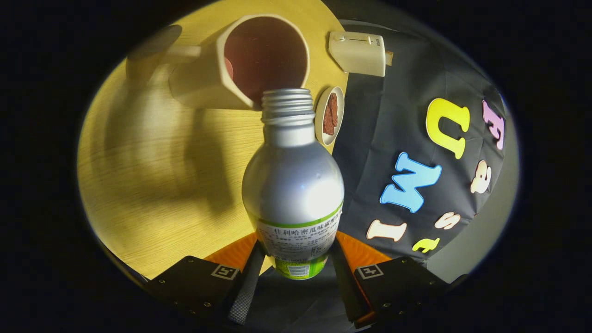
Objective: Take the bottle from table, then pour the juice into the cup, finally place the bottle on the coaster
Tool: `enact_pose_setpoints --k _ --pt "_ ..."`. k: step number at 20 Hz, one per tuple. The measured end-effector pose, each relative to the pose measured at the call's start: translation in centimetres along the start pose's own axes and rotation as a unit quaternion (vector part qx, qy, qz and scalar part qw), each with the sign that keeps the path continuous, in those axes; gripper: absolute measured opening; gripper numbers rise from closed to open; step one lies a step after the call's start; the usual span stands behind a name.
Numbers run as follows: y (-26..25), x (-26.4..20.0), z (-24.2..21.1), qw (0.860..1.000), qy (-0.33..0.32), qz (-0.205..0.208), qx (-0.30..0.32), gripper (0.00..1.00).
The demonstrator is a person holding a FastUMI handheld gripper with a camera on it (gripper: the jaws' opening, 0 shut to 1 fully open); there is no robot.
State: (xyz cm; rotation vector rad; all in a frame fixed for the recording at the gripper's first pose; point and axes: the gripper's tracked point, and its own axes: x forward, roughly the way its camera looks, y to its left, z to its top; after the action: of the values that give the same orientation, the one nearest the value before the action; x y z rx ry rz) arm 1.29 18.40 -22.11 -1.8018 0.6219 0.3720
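Observation:
A silver metal bottle (292, 180) with a green and white label and an uncapped threaded neck stands out between my fingers, and my gripper (296, 259) is shut on its lower body. The view is rolled sideways, with the bottle tipped over the wooden table (152, 175). Its mouth sits right at the rim of a cream cup (240, 60) with a dark reddish inside and a handle on its far side. Whether juice is flowing I cannot tell. A small round coaster (329, 115) with a brown pattern lies just beyond the bottle's neck, beside the cup.
A cream box-shaped device (358, 53) with a slider rests near the table's edge past the coaster. The black cloth wall (416, 138) rises right behind the table edge. Shadows of the cup and bottle fall across the wood.

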Motion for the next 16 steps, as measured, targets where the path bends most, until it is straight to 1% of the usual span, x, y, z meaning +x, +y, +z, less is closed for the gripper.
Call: enact_pose_setpoints --k 8,16 --pt "-0.8 -0.5 0.2 0.999 0.014 0.002 -0.033 0.77" --pt "-1.8 -1.3 1.0 0.998 0.013 -0.001 -0.066 0.77"
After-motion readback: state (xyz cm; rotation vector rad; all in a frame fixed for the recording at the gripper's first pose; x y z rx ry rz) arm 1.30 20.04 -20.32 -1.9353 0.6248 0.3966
